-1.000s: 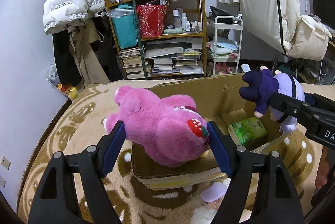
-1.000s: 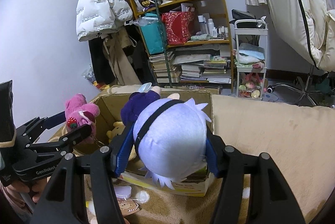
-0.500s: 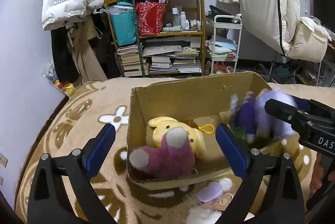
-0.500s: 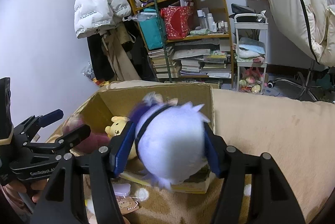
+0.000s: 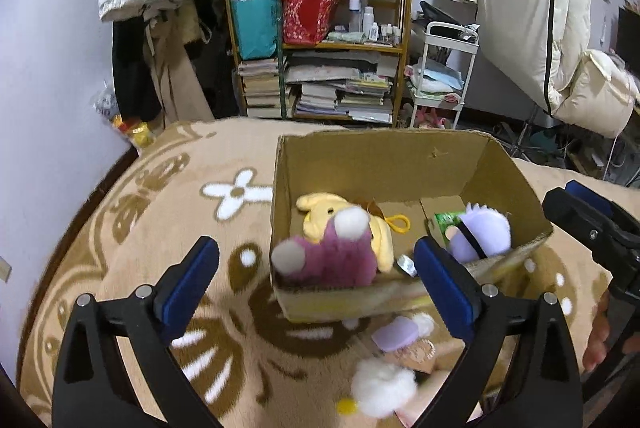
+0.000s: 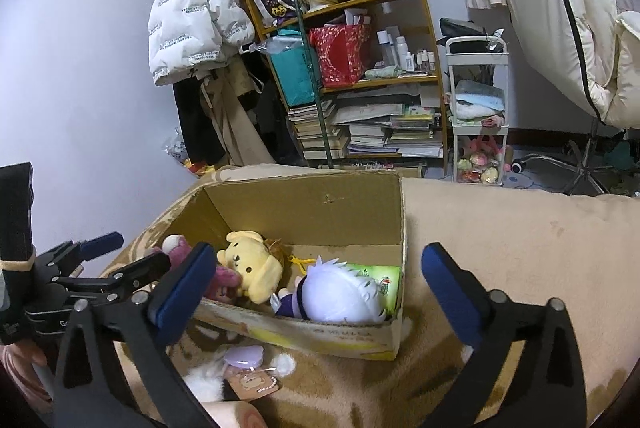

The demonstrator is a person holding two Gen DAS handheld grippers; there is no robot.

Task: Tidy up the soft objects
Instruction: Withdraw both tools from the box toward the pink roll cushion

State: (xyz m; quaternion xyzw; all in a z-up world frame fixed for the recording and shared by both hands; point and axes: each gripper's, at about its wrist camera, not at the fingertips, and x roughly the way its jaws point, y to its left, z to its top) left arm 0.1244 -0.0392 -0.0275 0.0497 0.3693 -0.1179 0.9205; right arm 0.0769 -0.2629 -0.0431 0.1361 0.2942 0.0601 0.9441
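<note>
An open cardboard box stands on the patterned blanket. Inside lie a pink plush bear at the near left, a yellow dog plush behind it, and a white-haired purple doll at the right on a green pack. My left gripper is open and empty just in front of the box. My right gripper is open and empty above the box's near wall.
A small white plush with a lilac tag lies on the blanket in front of the box. A cluttered bookshelf, a white cart and hanging coats stand beyond the bed.
Both grippers opened. The pink bear dropped from the left gripper into the box, and the purple doll dropped from the right gripper into the box's right side.
</note>
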